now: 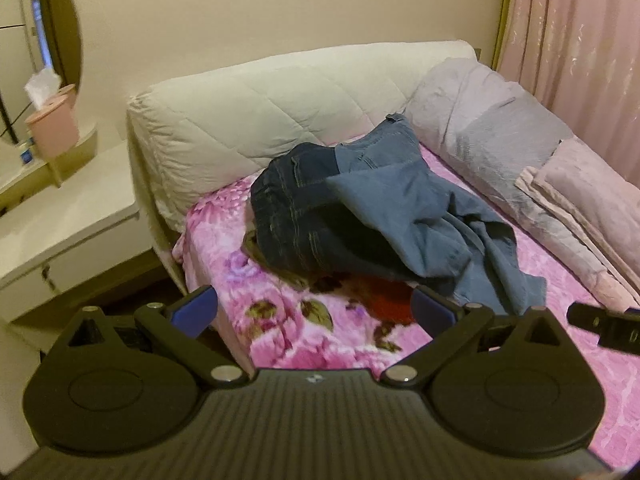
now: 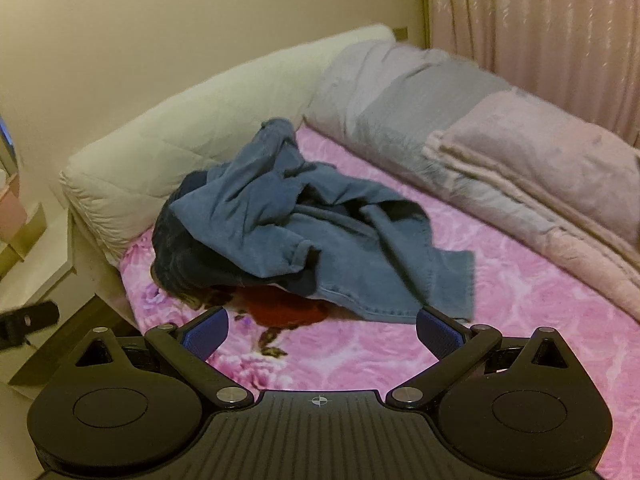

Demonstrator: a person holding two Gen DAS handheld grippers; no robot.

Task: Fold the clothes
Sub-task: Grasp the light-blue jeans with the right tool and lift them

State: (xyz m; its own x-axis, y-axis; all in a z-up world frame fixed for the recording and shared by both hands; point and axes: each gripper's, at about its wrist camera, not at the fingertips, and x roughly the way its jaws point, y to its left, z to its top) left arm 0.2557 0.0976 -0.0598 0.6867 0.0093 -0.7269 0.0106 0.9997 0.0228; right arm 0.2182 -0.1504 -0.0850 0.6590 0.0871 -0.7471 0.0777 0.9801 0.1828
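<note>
Bed | jeans pile unfolded | both grippers wide, empty

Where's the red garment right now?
The red garment lies on the pink floral blanket, mostly buried under the near edge of the jeans pile. In both views it sits just ahead of the open grippers, nearer the bed's left edge.

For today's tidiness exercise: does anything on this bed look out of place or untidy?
Yes. Light blue jeans lie crumpled over dark jeans near the headboard, unfolded, with a red garment poking out beneath. The bedding alongside looks neatly folded.
</note>
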